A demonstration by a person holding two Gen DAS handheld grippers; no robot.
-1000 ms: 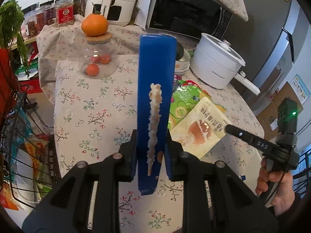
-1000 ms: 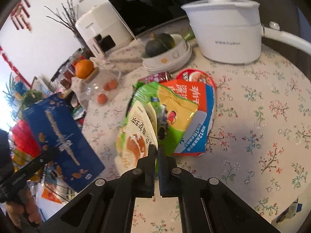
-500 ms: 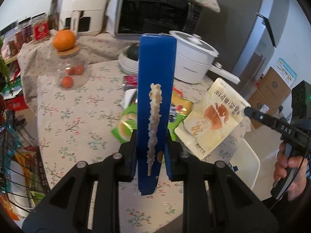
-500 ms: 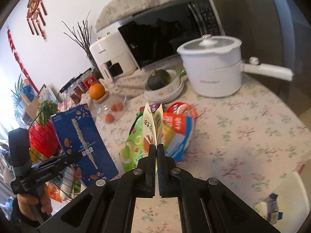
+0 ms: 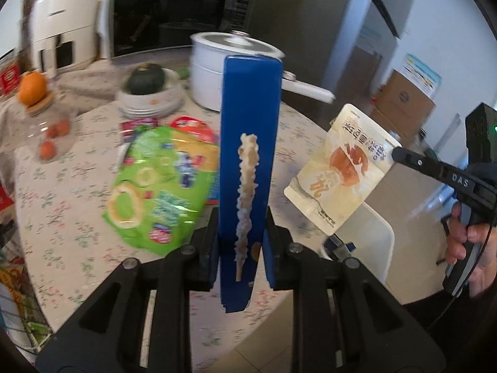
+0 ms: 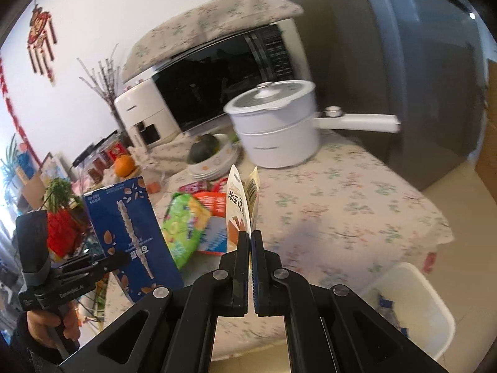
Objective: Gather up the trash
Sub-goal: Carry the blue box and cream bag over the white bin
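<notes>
Off the near edge of the worktop [image 6: 357, 192] I hold both tools in the air. My left tool [image 5: 240, 242] is pinching a blue snack box [image 5: 248, 143] at its lower part; the box stands upright, its long axis running straight away from the fingers, its top toward the white pot [image 5: 230, 62]. My right tool [image 6: 250, 242] is pressed together on a cream pouch [image 6: 237, 208], seen edge-on, its long axis also up and away. From the left wrist view the pouch [image 5: 341, 171] hangs tilted, past the worktop's rim and above a white bin [image 5: 369, 239] on the floor. Green and red wrappers [image 5: 161, 180] lie flat on the worktop between the tools and the pot. Open floor lies right of the bin [image 6: 413, 304].
</notes>
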